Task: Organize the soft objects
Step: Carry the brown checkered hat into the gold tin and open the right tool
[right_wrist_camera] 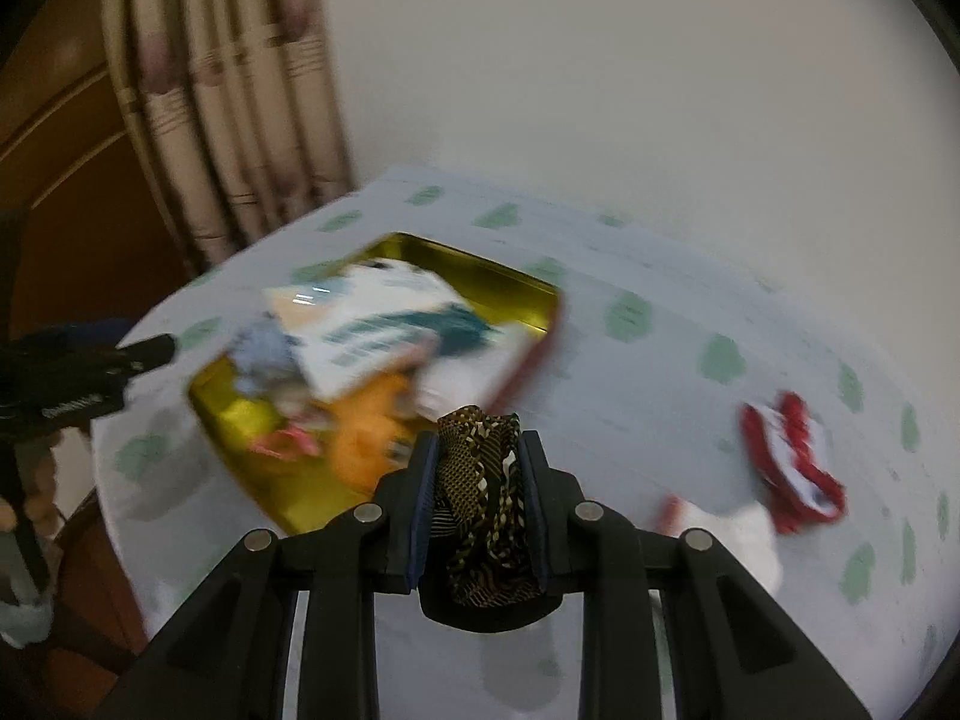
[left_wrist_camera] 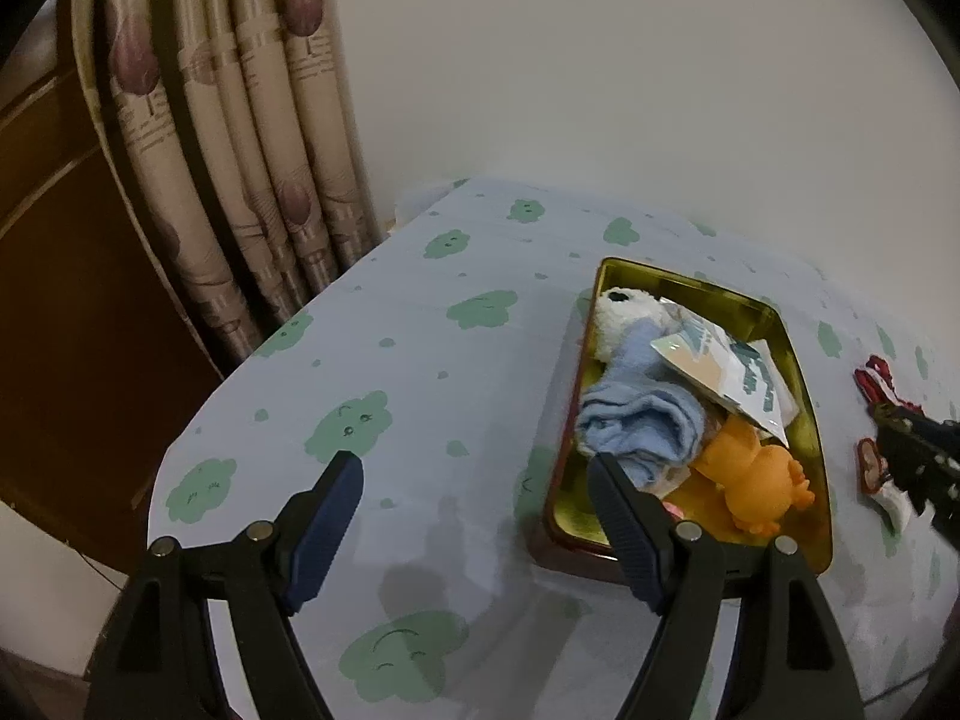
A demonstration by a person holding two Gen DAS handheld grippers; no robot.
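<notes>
A gold tin box (left_wrist_camera: 804, 360) sits on the table and holds a white plush (left_wrist_camera: 624, 312), a blue cloth (left_wrist_camera: 642, 420), an orange soft toy (left_wrist_camera: 756, 480) and a paper packet (left_wrist_camera: 720, 366). My left gripper (left_wrist_camera: 480, 480) is open and empty, hovering left of the box's near end. My right gripper (right_wrist_camera: 477, 444) is shut on a brown patterned cloth (right_wrist_camera: 480, 480), held above the table just right of the box (right_wrist_camera: 480, 264); the right wrist view is blurred. It shows in the left wrist view (left_wrist_camera: 918, 456) at the right edge.
A red and white soft item (right_wrist_camera: 792, 462) lies on the tablecloth (left_wrist_camera: 420, 360) right of the box, also in the left wrist view (left_wrist_camera: 879, 378). A small red-brown piece (left_wrist_camera: 870, 465) lies nearby. Curtains (left_wrist_camera: 240, 150) hang at the back left by the table edge.
</notes>
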